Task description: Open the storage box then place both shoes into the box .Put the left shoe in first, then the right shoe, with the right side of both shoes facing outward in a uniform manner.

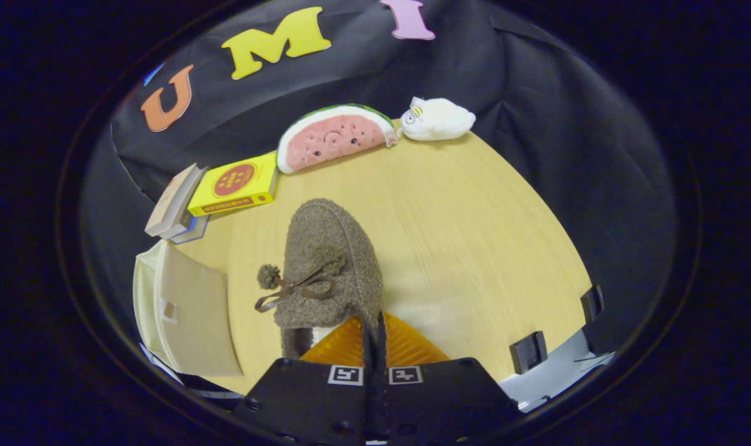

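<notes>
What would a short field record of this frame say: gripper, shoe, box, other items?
gripper: fingers closed together on the rim of the shoe
shoe: brown fuzzy slipper with bow, just ahead of the fingers, above the table
box: beside the shoe, lid state unclear
other items: books, watermelon plush, white plush beyond the shoe

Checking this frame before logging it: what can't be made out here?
- Shoe heel: hidden behind the tongs, gripper view.
- Whether the closed tongs pinch the shoe's edge: contact is hidden.
- Storage box: cut off at the view's rim; its inside can't be seen.
- Second shoe's whereabouts: unknown.
</notes>
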`<control>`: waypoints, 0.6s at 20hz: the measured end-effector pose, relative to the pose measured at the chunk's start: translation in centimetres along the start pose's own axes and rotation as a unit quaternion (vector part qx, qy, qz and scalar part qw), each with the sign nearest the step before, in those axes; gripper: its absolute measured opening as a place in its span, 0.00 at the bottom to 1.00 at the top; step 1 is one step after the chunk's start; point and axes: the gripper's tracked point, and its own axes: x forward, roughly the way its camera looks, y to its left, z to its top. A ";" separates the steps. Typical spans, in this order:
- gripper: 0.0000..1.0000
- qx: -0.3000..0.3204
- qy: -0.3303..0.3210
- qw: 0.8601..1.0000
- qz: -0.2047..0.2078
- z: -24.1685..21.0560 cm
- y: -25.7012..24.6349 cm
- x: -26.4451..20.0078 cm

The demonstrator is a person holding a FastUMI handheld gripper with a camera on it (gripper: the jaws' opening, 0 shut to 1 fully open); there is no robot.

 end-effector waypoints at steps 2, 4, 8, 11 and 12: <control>0.00 -0.007 -0.014 1.000 0.013 0.5 2.6 -2.1; 0.00 -0.011 -0.023 0.999 0.032 0.8 5.6 -4.0; 0.00 -0.015 -0.033 0.996 0.087 0.5 13.3 -7.1; 0.00 -0.025 -0.032 0.991 0.124 -0.6 19.4 -8.3; 0.00 -0.028 -0.033 0.991 0.129 -0.9 21.0 -8.5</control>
